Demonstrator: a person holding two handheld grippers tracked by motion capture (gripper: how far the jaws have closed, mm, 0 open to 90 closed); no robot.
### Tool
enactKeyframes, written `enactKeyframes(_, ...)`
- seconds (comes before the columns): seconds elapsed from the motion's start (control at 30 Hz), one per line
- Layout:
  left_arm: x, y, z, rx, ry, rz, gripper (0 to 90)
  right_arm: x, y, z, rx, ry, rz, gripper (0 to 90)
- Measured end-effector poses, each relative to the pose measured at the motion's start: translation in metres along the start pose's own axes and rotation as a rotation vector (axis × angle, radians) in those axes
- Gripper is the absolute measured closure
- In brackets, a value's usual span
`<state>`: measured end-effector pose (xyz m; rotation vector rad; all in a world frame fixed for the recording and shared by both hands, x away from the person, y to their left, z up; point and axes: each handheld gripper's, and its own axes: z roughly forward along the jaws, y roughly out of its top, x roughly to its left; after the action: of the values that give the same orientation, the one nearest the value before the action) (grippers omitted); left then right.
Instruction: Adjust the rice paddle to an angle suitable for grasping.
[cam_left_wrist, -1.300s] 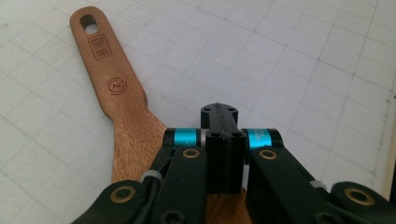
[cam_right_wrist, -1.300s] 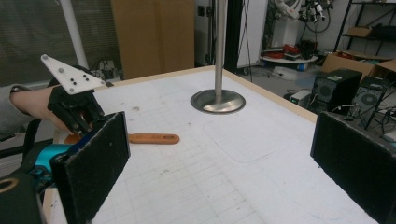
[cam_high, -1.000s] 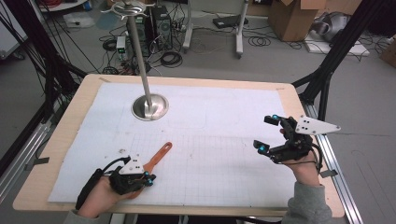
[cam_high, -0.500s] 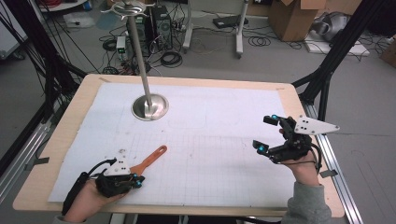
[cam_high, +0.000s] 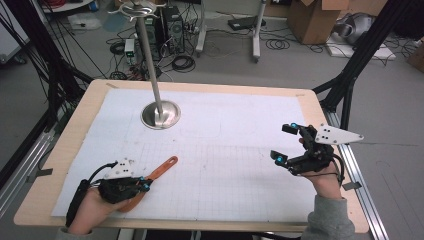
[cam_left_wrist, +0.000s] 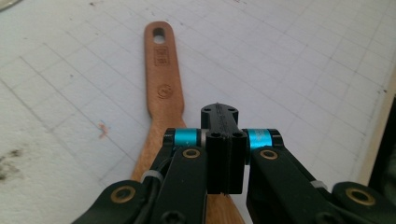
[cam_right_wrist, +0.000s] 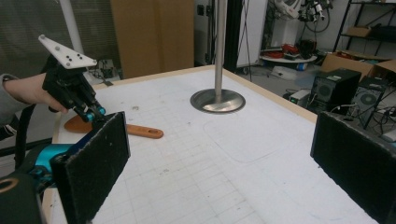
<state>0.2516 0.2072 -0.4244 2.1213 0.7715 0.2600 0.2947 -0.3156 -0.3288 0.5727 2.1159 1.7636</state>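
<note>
A wooden spatula (cam_high: 161, 168) lies flat on the gridded white sheet at the near left, its holed handle end pointing toward the middle of the table. My left gripper (cam_high: 145, 185) hovers just over its broad end, jaws pressed together with nothing between them. In the left gripper view the shut jaws (cam_left_wrist: 219, 114) sit above the spatula (cam_left_wrist: 163, 79). My right gripper (cam_high: 284, 142) is held at the right side of the table, wide open and empty. The right gripper view shows its pads (cam_right_wrist: 93, 158) far apart, with the left gripper (cam_right_wrist: 95, 114) over the spatula (cam_right_wrist: 140, 130) beyond.
A metal stand with a round base (cam_high: 160, 114) and a tall pole rises at the back left of the sheet (cam_high: 225, 150); its base (cam_right_wrist: 217, 100) is also in the right gripper view. The wooden table edge (cam_high: 200, 224) runs along the front.
My left hand has drawn back toward the near left corner, uncovering more of the spatula. The right hand has stayed still.
</note>
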Motion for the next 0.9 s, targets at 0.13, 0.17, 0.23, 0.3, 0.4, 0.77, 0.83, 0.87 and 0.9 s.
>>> enactKeyframes(0.13, 0.006, 0.008, 0.004, 0.0, 0.034, -0.005, 89.0, 0.0, 0.0, 0.0, 0.01, 0.0, 0.005, 3.4)
enactKeyframes(0.17, 0.008, 0.01, 0.005, 0.003, 0.034, -0.008, 87.9, 0.0, 0.0, 0.0, 0.011, 0.001, 0.003, 3.4)
enactKeyframes(0.23, 0.009, 0.015, 0.009, 0.011, 0.053, -0.011, 86.1, 0.0, 0.0, 0.001, 0.011, 0.001, 0.003, 3.4)
enactKeyframes(0.3, 0.011, 0.02, 0.011, 0.017, 0.061, -0.006, 84.3, 0.0, 0.0, 0.0, 0.012, -0.003, 0.005, 3.4)
enactKeyframes(0.4, 0.012, 0.025, 0.014, 0.013, 0.075, 0.001, 80.0, 0.0, -0.001, -0.001, 0.015, -0.004, 0.011, 3.4)
enactKeyframes(0.77, 0.018, 0.044, 0.02, 0.02, 0.067, -0.015, 58.9, -0.001, -0.001, 0.0, 0.014, -0.005, 0.0, 3.4)
enactKeyframes(0.83, 0.018, 0.043, 0.019, 0.019, 0.061, -0.025, 55.1, -0.001, -0.001, -0.001, 0.014, -0.001, 0.009, 3.4)
enactKeyframes(0.87, 0.018, 0.041, 0.019, 0.016, 0.06, -0.029, 53.9, -0.001, -0.001, -0.001, 0.007, -0.005, 0.003, 3.5)
enactKeyframes(0.9, 0.018, 0.039, 0.019, 0.018, 0.06, -0.031, 51.7, -0.001, -0.001, -0.002, 0.009, -0.003, 0.012, 3.6)
